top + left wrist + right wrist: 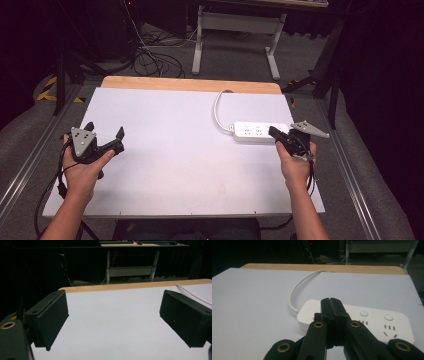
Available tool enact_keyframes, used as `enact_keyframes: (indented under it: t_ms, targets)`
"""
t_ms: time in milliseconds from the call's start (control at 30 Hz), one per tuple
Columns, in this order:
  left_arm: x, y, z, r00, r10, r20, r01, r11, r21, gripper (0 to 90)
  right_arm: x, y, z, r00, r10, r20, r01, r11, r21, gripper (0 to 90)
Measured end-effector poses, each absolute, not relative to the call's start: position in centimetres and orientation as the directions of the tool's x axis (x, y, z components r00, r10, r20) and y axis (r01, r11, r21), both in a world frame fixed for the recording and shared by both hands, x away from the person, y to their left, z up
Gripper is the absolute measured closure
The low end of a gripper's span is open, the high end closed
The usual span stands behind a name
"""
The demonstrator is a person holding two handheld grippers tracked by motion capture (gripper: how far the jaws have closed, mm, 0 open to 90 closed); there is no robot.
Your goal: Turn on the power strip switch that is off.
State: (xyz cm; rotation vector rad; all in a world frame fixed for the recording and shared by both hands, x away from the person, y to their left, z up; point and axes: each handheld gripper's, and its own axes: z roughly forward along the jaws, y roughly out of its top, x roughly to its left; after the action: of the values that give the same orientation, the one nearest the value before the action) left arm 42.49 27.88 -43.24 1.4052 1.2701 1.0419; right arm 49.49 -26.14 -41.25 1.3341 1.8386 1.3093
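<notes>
Right gripper (275, 134): I see my jaws pressed flat together with nothing between them; in the right gripper view (332, 302) the closed tips sit over the near left part of the strip.
Strip (260, 131): white power strip, lying flat on the right side of the board, long side across the table; in the right gripper view (372, 320) its round buttons and sockets face up.
Contact: from the high view my closed tips are at the strip's right end; I cannot tell whether they touch it or hang just above.
Cord (218, 107): white, leaves the strip's left end, curves toward the far edge of the board.
Left gripper (106, 138): jaws wide apart, nothing between them, well apart from the strip on the left side; in the left gripper view (112, 322) I see bare board between the pads.
Board (175, 165): white sheet over a wooden table (190, 84), whose far edge shows as a tan band.
</notes>
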Motion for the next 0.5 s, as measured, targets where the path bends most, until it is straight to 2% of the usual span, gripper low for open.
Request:
enact_keyframes:
  t_ms: [167,500]
  targets:
    - [42.4,28.0,-43.3,0.095,0.995,0.002,0.195,-0.021,0.981,9.2,51.1,-27.2,-41.3,-0.330,0.931,0.155,0.458,0.014,0.889,90.0]
    - [42.2,28.1,-43.3,0.087,0.996,0.003,0.197,-0.021,0.980,9.2,54.5,-27.4,-42.0,-0.276,0.951,0.142,0.546,0.034,0.837,90.0]
